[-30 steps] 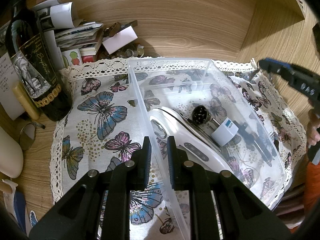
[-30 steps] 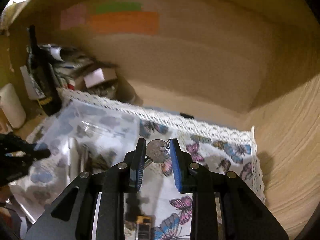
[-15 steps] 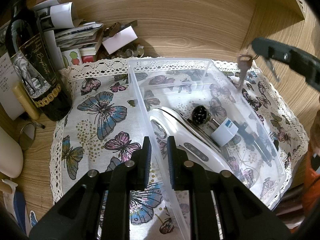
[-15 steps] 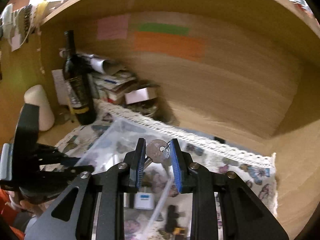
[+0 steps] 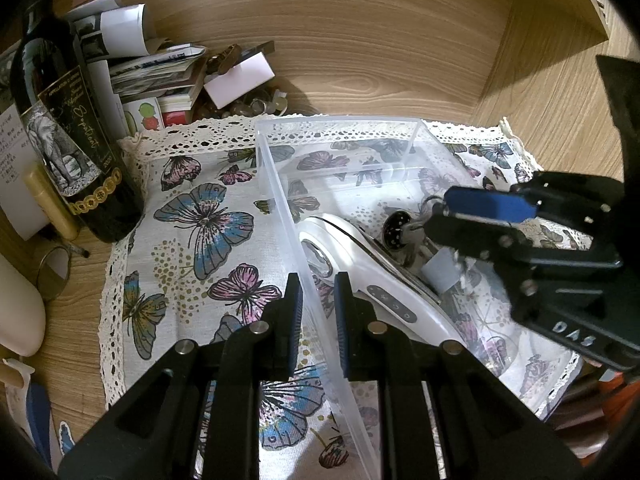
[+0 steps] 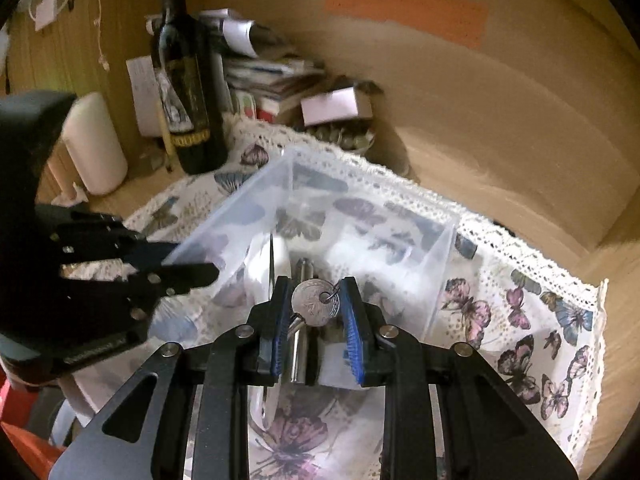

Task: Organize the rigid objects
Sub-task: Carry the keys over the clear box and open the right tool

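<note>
Left gripper (image 5: 316,306) clamps the clear bin's (image 5: 280,196) near wall. Right gripper (image 6: 316,312), nearly closed, pinches a key (image 6: 314,304) above the bin's interior, over a white device (image 5: 360,264).

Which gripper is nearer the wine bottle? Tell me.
Left. The left gripper clamps the bin wall beside the wine bottle; the right gripper is over the bin's far side.

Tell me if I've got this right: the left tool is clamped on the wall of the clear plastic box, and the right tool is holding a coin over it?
Nearly. The right tool holds a key, not a coin; the right wrist view shows its round head with a ring through the hole. The left tool does clamp the wall of the clear plastic box.
</note>
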Action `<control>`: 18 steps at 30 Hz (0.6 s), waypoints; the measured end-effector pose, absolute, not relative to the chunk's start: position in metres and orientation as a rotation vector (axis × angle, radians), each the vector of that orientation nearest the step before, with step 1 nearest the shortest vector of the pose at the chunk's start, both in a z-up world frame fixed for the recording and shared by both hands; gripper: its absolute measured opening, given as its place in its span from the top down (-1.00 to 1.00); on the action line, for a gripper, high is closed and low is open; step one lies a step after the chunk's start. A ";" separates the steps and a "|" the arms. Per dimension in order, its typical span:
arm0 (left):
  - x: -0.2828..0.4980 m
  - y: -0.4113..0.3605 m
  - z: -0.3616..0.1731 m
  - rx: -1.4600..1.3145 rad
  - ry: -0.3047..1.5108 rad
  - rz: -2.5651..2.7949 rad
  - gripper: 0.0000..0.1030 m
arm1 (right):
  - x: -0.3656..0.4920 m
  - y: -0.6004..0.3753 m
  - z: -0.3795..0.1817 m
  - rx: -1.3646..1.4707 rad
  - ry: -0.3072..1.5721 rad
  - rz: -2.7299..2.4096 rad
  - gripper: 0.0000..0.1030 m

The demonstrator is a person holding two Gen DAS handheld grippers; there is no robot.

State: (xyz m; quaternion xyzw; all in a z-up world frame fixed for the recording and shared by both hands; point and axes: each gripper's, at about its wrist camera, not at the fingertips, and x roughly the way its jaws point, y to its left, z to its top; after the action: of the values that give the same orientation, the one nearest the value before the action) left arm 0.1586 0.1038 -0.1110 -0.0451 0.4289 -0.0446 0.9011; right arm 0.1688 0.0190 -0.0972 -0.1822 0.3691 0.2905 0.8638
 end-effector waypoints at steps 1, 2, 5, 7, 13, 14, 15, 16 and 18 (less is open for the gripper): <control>0.159 0.104 -0.111 -0.093 0.887 -0.092 0.72 | 0.170 0.019 -0.099 -0.381 0.787 0.613 0.56; 0.159 0.104 -0.111 -0.093 0.888 -0.092 0.72 | 0.171 0.019 -0.101 -0.381 0.798 0.614 0.55; 0.158 0.104 -0.111 -0.094 0.887 -0.092 0.72 | 0.171 0.019 -0.106 -0.390 0.816 0.608 0.55; 0.159 0.104 -0.111 -0.094 0.887 -0.092 0.72 | 0.171 0.018 -0.108 -0.390 0.819 0.601 0.55; 0.159 0.104 -0.110 -0.091 0.888 -0.092 0.72 | 0.168 0.012 -0.100 -0.387 0.782 0.578 0.55; 0.159 0.104 -0.110 -0.091 0.888 -0.092 0.72 | 0.168 0.010 -0.097 -0.379 0.779 0.577 0.53; 0.159 0.104 -0.110 -0.091 0.888 -0.091 0.72 | 0.167 0.007 -0.095 -0.371 0.774 0.573 0.48; 0.159 0.104 -0.111 -0.091 0.888 -0.092 0.72 | 0.167 0.005 -0.092 -0.363 0.766 0.566 0.43; 0.159 0.104 -0.110 -0.092 0.887 -0.092 0.72 | 0.164 -0.001 -0.085 -0.352 0.740 0.546 0.19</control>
State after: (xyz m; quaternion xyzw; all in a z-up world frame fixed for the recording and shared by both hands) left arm 0.1587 0.1038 -0.1105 -0.0443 0.4290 -0.0443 0.9012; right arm 0.1640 -0.0013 -0.0846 -0.1688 0.3551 0.2622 0.8813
